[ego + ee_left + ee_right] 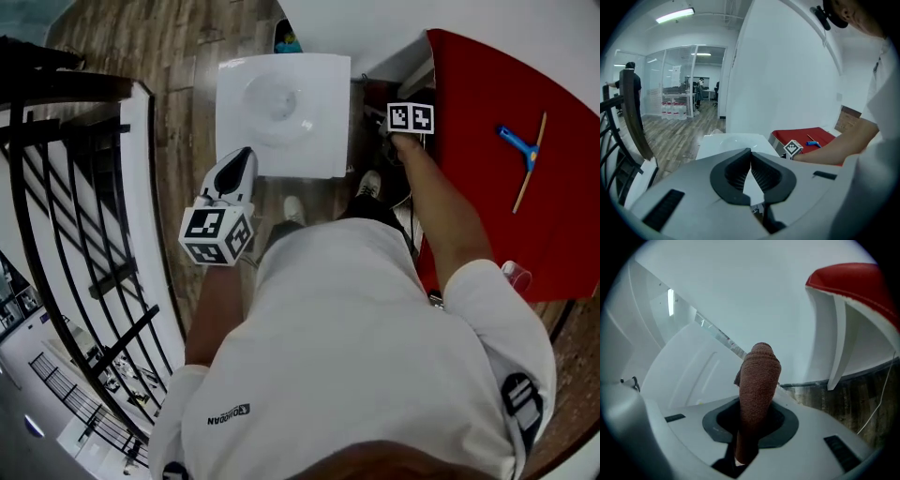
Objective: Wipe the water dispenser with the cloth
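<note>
The water dispenser (281,112) is a white box seen from above, with a round recess in its top. My left gripper (240,159) hovers over its near left corner, shut with nothing in it; its tips (750,153) meet in the left gripper view. My right gripper (757,401) is shut on a rolled brown cloth (760,376). It hangs low in the gap between the dispenser's right side (689,366) and the red table (853,282). Only its marker cube (411,118) shows in the head view.
A black railing (56,187) with a white ledge runs along the left. The red table (487,187) on the right carries a blue-and-wood tool (523,150). The person's shoes (369,184) stand on the wood floor just in front of the dispenser.
</note>
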The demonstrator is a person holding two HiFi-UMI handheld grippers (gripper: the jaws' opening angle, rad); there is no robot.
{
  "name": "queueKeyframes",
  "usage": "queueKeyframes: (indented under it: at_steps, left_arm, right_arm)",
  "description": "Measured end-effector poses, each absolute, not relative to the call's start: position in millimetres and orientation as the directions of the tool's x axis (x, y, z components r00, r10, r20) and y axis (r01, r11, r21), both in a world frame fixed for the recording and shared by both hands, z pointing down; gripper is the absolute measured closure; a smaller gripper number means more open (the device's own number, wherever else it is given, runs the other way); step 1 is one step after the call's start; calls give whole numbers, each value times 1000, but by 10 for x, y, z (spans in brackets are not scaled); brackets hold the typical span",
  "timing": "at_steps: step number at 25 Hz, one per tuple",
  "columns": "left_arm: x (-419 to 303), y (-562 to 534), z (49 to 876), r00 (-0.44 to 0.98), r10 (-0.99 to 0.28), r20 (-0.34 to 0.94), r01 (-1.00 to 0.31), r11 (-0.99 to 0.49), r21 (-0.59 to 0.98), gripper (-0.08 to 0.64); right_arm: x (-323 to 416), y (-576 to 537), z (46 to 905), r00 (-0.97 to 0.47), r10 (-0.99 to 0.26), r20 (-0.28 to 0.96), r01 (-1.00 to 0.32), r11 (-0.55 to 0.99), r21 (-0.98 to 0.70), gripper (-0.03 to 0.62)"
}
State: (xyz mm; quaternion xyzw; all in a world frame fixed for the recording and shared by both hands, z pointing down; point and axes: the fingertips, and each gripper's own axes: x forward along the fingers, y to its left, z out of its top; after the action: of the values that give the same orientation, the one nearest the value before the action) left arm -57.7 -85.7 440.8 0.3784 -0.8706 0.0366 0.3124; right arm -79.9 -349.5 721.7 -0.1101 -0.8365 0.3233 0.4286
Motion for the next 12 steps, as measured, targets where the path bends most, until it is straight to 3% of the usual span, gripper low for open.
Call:
queueKeyframes:
  at_steps: [12]
  left_arm:
    - [-674,-378,4439,-471,-726,501,-734,637,234,558]
  right_arm:
    - [-262,-3335,5870,-758,298,580,-122,809,-575,522]
